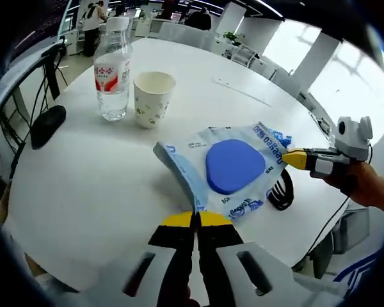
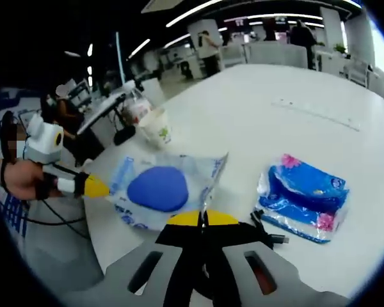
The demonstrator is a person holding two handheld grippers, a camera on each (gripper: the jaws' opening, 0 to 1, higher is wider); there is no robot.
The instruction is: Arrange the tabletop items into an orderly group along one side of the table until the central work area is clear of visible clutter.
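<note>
A clear plastic bag with blue print and a round blue pad inside (image 1: 233, 166) (image 2: 159, 188) lies near the table's edge, between both grippers. My left gripper (image 1: 196, 219) is shut on the bag's near edge, which curls up off the table. In the right gripper view it comes in from the left (image 2: 95, 187), pinching the bag's left side. My right gripper (image 2: 203, 217) is shut on the opposite edge of the bag. It enters the left gripper view from the right (image 1: 294, 158), held by a hand.
A water bottle (image 1: 112, 73) and a paper cup (image 1: 153, 96) stand together on the white table (image 1: 83, 185), with a black object (image 1: 48, 125) at the rim. A coiled black cable (image 1: 281, 192) lies beside the bag. A blue tissue pack (image 2: 304, 198) lies farther right.
</note>
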